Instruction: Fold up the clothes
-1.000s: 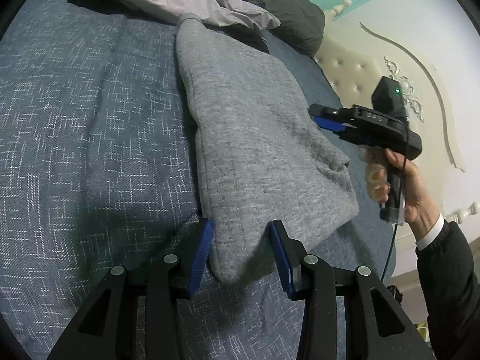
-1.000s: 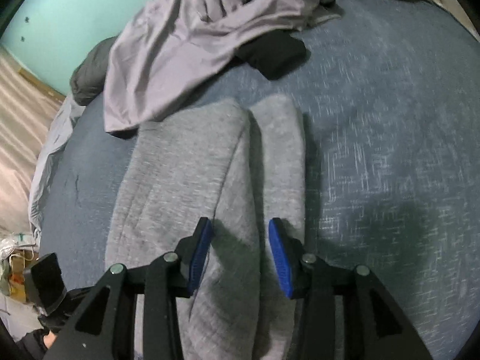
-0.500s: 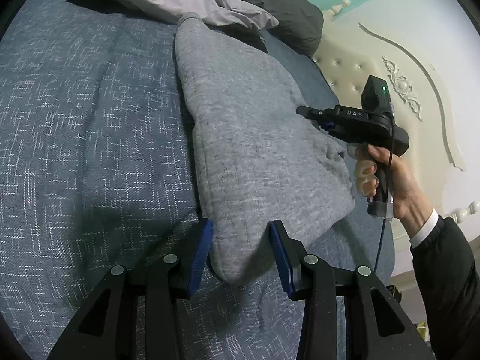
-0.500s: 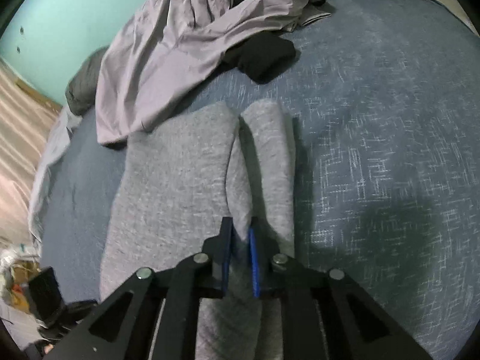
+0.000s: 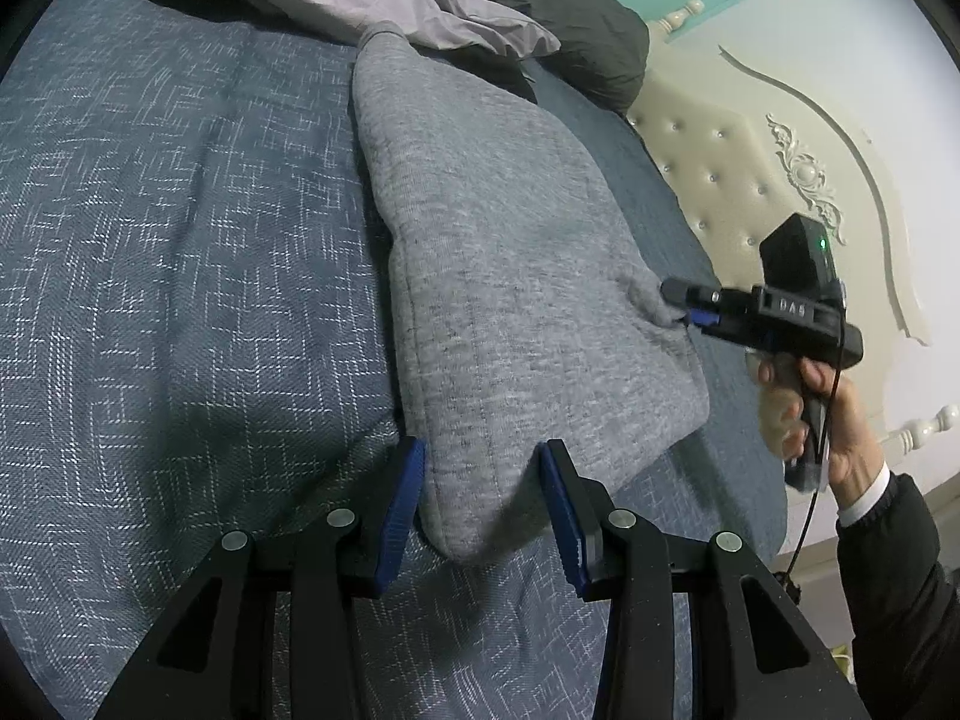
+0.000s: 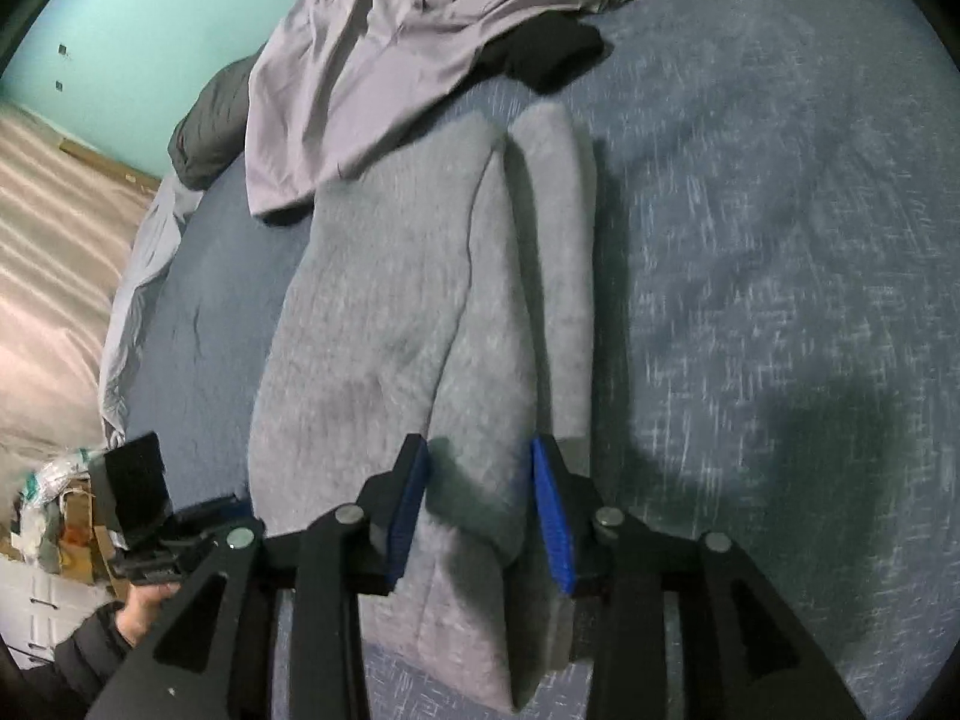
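Observation:
A folded grey garment [image 5: 510, 270] lies lengthwise on the blue bedspread [image 5: 150, 300]. My left gripper [image 5: 480, 450] has the garment's near corner between its blue pads, which touch the cloth on both sides. From the right side, held in a hand with a dark sleeve, my right gripper [image 5: 678, 300] meets the garment's far edge, where a small peak of cloth points at its tips. In the right wrist view my right gripper [image 6: 478, 444] straddles a raised fold of the grey garment [image 6: 372, 330]. Its jaws are opening and the fold sits loosely between them.
A crumpled lilac garment [image 6: 372, 60] and a small black item [image 6: 546, 54] lie beyond the grey one. A dark pillow [image 5: 588, 42] rests by the cream tufted headboard [image 5: 750, 180]. Clutter [image 6: 48, 510] sits off the bed's edge.
The right gripper closed on a fold of the grey garment, drew it sideways toward the headboard side, and its jaws now stand wider. The left gripper has not moved.

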The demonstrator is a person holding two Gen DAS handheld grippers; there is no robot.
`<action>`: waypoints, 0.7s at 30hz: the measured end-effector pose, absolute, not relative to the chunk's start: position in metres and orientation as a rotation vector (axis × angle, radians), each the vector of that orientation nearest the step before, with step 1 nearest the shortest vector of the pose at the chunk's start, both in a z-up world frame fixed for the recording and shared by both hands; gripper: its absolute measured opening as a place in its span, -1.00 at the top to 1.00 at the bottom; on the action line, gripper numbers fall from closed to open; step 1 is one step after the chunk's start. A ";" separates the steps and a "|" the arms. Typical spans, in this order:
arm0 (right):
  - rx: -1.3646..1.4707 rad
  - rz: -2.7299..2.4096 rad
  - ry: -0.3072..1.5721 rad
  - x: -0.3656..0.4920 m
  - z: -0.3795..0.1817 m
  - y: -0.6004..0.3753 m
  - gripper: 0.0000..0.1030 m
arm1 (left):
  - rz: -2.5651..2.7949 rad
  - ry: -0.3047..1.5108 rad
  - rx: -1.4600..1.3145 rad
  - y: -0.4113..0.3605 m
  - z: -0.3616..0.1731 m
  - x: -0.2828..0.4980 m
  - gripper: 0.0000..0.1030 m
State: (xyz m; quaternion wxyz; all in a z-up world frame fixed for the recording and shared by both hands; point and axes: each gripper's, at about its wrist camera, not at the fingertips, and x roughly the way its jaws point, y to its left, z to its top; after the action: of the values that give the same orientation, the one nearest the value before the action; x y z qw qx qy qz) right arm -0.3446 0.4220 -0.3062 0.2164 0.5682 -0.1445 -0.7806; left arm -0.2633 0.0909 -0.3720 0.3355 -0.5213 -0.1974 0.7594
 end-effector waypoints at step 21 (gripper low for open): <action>1.570 -2.186 -0.674 -0.332 -0.319 0.463 0.03 | 1.945 -0.566 -1.343 0.078 -0.355 -0.280 0.13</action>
State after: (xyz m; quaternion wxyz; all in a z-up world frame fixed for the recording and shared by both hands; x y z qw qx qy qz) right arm -0.3316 0.4626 -0.3190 0.1826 0.5565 -0.2388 -0.7746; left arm -0.2805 0.0778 -0.3554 0.3481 -0.5180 -0.2184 0.7502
